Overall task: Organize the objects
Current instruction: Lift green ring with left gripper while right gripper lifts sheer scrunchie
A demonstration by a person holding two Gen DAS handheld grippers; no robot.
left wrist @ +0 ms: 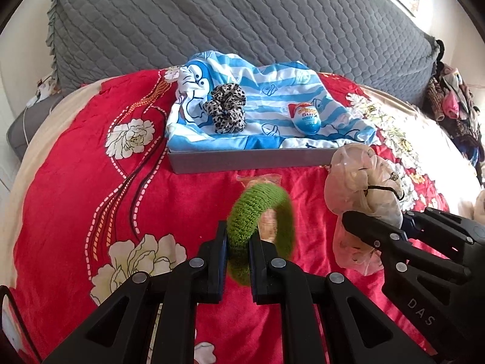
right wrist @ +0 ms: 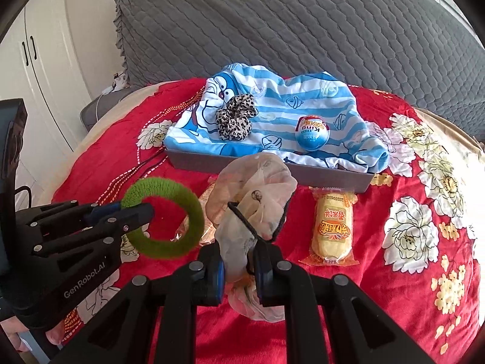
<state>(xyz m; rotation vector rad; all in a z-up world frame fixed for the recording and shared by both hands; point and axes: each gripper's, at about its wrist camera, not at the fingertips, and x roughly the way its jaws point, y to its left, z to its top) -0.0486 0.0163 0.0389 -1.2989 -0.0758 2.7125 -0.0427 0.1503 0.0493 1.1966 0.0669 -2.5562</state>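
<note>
My left gripper point(left wrist: 239, 238) is shut on a fuzzy green ring-shaped hair tie point(left wrist: 242, 212), lifted above the red bedspread. My right gripper point(right wrist: 239, 257) is shut on a sheer beige scrunchie point(right wrist: 260, 176) with a black elastic loop, also held off the bed. Each gripper shows in the other's view: the right gripper point(left wrist: 379, 221) with the beige scrunchie point(left wrist: 351, 176), and the left gripper point(right wrist: 133, 209) with the green ring point(right wrist: 194, 221). Ahead lies a grey tray point(left wrist: 242, 160) lined with a blue striped cartoon cloth point(left wrist: 272, 91), holding a leopard-print scrunchie point(left wrist: 225, 107) and a blue toy egg point(left wrist: 306, 118).
A yellow wrapped snack point(right wrist: 333, 227) lies on the red floral bedspread point(left wrist: 91, 182) before the tray; another wrapper point(right wrist: 209, 194) lies behind the green ring. A grey quilted cover point(left wrist: 242, 24) rises at the back. Clothes point(left wrist: 454, 106) are piled at right, and a white wardrobe point(right wrist: 39, 60) stands at left.
</note>
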